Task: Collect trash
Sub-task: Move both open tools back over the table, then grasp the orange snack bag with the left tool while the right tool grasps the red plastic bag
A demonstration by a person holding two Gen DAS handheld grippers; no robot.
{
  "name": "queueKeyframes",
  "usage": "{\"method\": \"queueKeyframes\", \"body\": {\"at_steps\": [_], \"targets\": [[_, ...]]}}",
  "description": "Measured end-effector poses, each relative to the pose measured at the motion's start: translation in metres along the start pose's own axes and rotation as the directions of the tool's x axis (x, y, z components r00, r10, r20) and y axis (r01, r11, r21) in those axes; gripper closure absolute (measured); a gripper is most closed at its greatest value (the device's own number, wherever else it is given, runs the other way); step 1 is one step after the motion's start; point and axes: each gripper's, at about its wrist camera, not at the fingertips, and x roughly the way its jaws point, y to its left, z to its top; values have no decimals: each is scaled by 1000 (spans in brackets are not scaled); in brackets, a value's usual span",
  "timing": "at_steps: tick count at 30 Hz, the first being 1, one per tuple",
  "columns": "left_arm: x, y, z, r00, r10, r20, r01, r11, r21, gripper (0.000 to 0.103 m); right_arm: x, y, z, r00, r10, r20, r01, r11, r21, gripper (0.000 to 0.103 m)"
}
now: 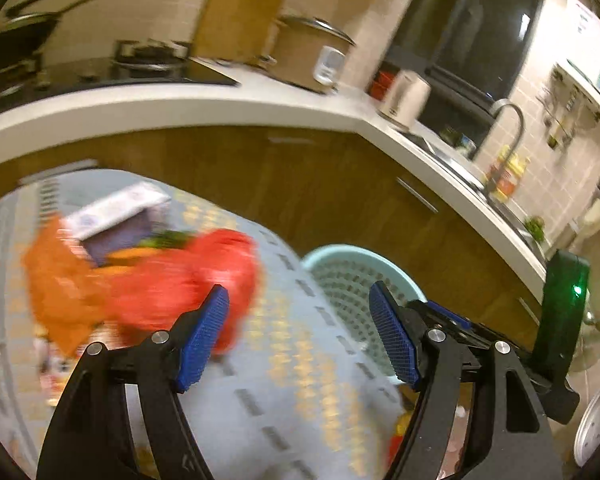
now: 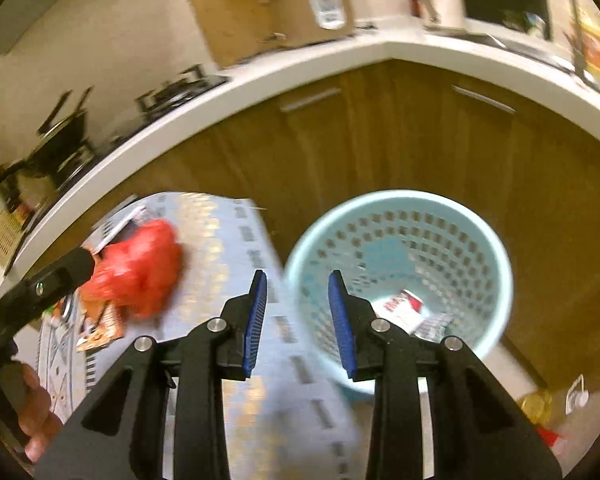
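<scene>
A red plastic bag [image 1: 188,280] lies on the patterned tablecloth [image 1: 300,380], with an orange wrapper [image 1: 56,280] and a white-and-purple box [image 1: 116,216] beside it. My left gripper [image 1: 300,336] is open and empty, its left pad close to the bag. A light blue perforated trash basket [image 2: 404,256] stands on the floor past the table edge, with a red-and-white wrapper [image 2: 400,308] inside. My right gripper [image 2: 298,320] is open and empty, above the table edge next to the basket. The bag also shows in the right wrist view [image 2: 140,268], with the left gripper's body [image 2: 40,288] beside it.
A white kitchen counter [image 1: 220,100] with brown cabinets curves behind the table and basket. On it stand a stove with pans [image 1: 148,56], a cardboard box [image 1: 240,12], a kettle [image 1: 404,96] and a sink with a tap [image 1: 508,120]. Small litter lies on the floor [image 2: 540,404].
</scene>
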Motion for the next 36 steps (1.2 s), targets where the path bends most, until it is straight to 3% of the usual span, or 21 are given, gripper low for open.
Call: {"method": "queueKeyframes", "body": {"at_steps": [2, 4, 10, 18, 24, 28, 30, 32, 36], "targets": [[-18, 22, 2, 999, 47, 28, -46, 999, -29, 32, 0, 22, -2, 1000, 25, 7, -24, 999, -46, 69], [-31, 40, 4, 995, 89, 45, -87, 995, -54, 32, 1, 41, -4, 999, 41, 9, -40, 996, -83, 58], [-64, 111, 8, 975, 213, 66, -198, 964, -177, 32, 6, 89, -10, 996, 90, 4, -88, 980, -177, 58], [-66, 178, 6, 960, 280, 26, -263, 926, -273, 22, 14, 116, -12, 994, 105, -9, -104, 969, -224, 54], [-21, 177, 9, 969, 239, -67, -248, 943, -221, 21, 23, 117, -5, 996, 94, -15, -95, 971, -221, 49], [7, 168, 11, 956, 275, -103, -290, 942, -170, 21, 34, 121, 1, 994, 98, -36, -104, 968, -229, 44], [16, 163, 12, 947, 300, -112, -314, 939, -142, 25, 40, 125, 2, 994, 100, -47, -108, 965, -238, 41], [27, 159, 10, 932, 336, -138, -350, 932, -95, 37, 46, 130, 5, 994, 100, -52, -110, 963, -245, 35], [36, 160, 2, 929, 332, -163, -347, 935, -77, 45, 59, 134, 12, 992, 112, -64, -123, 968, -219, 26]]}}
